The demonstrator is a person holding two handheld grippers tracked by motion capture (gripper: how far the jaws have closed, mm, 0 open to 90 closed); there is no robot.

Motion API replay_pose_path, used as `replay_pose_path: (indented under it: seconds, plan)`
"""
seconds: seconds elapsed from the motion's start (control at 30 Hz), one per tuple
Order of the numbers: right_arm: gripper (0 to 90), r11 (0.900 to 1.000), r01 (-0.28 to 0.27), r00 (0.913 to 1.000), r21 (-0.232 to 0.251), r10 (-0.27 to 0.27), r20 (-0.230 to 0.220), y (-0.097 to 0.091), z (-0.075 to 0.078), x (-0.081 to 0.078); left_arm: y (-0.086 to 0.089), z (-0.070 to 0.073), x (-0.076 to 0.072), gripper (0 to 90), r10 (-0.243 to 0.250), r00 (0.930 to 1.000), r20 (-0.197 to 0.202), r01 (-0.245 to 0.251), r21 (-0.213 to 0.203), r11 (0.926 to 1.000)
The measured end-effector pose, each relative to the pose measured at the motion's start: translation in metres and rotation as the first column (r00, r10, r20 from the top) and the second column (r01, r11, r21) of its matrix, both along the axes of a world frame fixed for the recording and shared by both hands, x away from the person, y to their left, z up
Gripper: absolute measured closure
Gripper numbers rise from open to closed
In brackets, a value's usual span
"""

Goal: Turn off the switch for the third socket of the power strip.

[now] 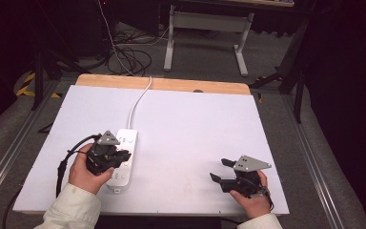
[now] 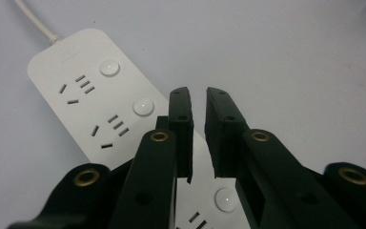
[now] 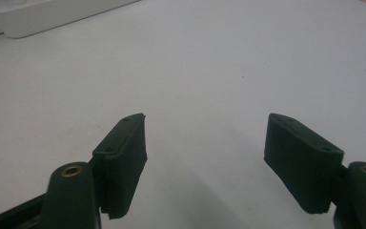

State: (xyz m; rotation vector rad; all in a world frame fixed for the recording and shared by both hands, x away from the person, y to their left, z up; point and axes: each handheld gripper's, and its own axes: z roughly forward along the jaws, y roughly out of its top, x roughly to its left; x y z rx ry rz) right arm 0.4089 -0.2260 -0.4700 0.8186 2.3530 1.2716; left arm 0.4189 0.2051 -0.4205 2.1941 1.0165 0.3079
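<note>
A white power strip [image 1: 124, 160] with several sockets and round buttons lies on the left side of the white table top [image 1: 195, 129]. Its cord [image 1: 138, 102] runs off toward the far edge. My left gripper [image 1: 125, 155] hovers over the strip's middle. In the left gripper view its jaws [image 2: 198, 95] stand almost together above the strip [image 2: 90, 105], with only a thin gap and nothing in it. My right gripper [image 1: 220, 170] rests near the front right, jaws wide apart and empty [image 3: 205, 119]. An end of the strip [image 3: 43, 16] shows at the top left of the right gripper view.
A bare wooden band [image 1: 162, 84] borders the table's far edge. Beyond it on the floor are loose cables [image 1: 128, 57] and a white desk frame [image 1: 205, 33]. Metal rails [image 1: 310, 157] run along both sides of the table.
</note>
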Motion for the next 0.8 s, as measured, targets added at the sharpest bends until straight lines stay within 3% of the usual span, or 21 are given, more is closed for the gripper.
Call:
replay_pose_path:
  seconds: [0.1,0.2,0.4,0.53,0.8]
  plan:
    - [30.9,1.0,-0.002,1.0,0.001,0.002,0.0,0.0,0.0,0.0,0.0,0.001,-0.002,75.0,-0.008,0.999,0.043,0.009,-0.012,0.9999]
    - [30.9,1.0,0.0,1.0,0.0,0.0,0.0,0.0,0.0,0.0,0.0,0.003,-0.005,69.1,-0.018,0.9967,0.08,0.022,-0.05,0.9985]
    - [30.8,1.0,-0.001,1.0,0.0,0.001,0.001,0.0,0.0,-0.001,0.003,0.008,-0.01,58.6,-0.035,0.9865,0.16,0.047,-0.072,0.9963]
    - [30.9,1.0,0.0,1.0,-0.001,0.0,0.002,0.0,0.0,-0.001,0.006,0.01,-0.012,50.7,-0.045,0.9818,0.184,0.06,-0.081,0.9949]
    - [30.9,1.0,0.0,1.0,0.002,0.0,0.002,0.0,0.001,-0.001,0.011,0.011,-0.013,37.5,-0.028,0.983,0.182,0.048,-0.11,0.9928]
